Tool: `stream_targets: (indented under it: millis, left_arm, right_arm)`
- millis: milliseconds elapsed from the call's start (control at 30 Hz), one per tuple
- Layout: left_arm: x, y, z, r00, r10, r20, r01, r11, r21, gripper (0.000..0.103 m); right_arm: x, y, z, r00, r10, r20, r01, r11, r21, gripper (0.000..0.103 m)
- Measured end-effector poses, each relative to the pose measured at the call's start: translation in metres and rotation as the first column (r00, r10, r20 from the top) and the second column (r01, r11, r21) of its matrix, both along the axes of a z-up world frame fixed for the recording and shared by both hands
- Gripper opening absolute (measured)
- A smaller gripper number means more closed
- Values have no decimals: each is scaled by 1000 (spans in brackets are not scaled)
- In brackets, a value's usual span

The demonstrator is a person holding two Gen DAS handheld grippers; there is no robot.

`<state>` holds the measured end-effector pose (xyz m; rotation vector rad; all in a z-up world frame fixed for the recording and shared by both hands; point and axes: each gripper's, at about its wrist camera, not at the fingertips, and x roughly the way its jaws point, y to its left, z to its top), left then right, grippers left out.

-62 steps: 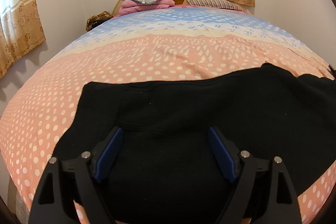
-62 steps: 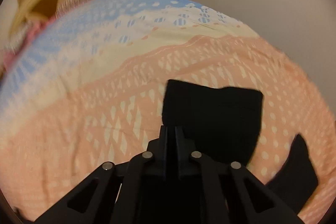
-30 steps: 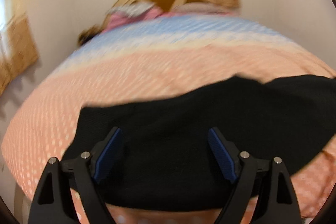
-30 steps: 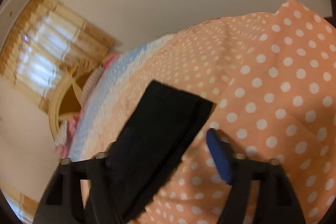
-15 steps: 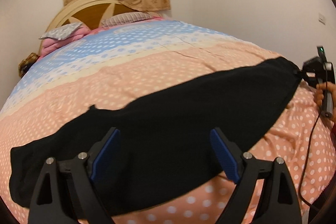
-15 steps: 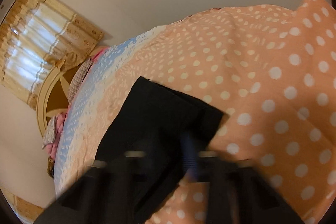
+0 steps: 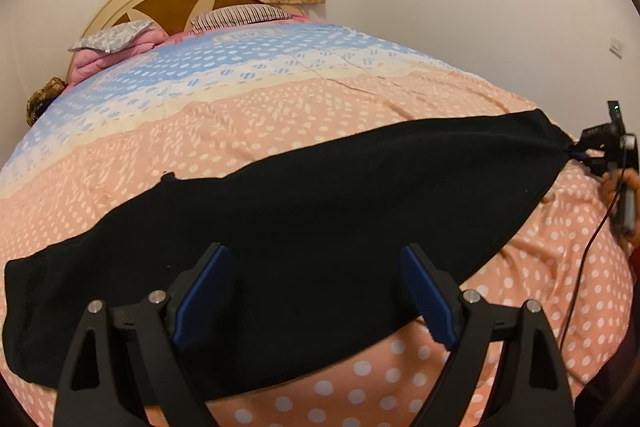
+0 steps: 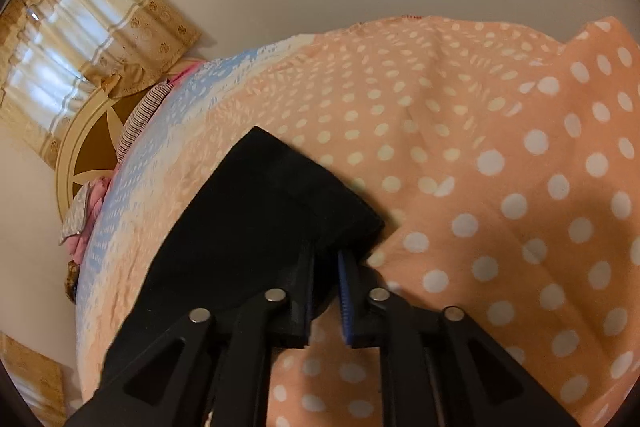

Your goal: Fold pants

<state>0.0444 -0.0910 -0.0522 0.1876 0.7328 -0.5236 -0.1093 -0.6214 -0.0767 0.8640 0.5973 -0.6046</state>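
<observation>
Right claw point(image 8: 324, 267) pinches a corner of the black pants point(image 7: 304, 227); left claw point(image 7: 316, 291) gapes wide above them on the dotted bedspread point(image 7: 320, 99).

Black pants point(image 7: 320, 227) stretched in a long band across frame centre on the dotted bedspread point(image 7: 280, 115). Left gripper point(image 7: 316, 287) at bottom, jaws wide apart over the cloth. Right gripper point(image 7: 578, 153) at right edge pinches the pants' far corner.
</observation>
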Motion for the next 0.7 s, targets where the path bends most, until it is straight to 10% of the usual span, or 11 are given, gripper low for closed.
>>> stream_targets:
  millis: [167,300,467,700]
  left_arm:
    - [0,-1,2,999,-27,17,28,999,-20,90]
    - [4,-16,2,997,-53,47,53,999,-1,90]
    - [11,-39,-26,997,-70,-41,73,995,61,91]
    - [-14,-31,-30,993,-120,-8,120,990,78,91]
  right_arm:
    - [-34,27,38,988,-145,61,151,982,-112,21]
    - [-3,116,62,986,167,-11,-163,944,-287,21]
    - [58,205,53,860,507,-65,-505,824,-257,21]
    - [85,240,-2,720,644,-257,-683,723,-102,22]
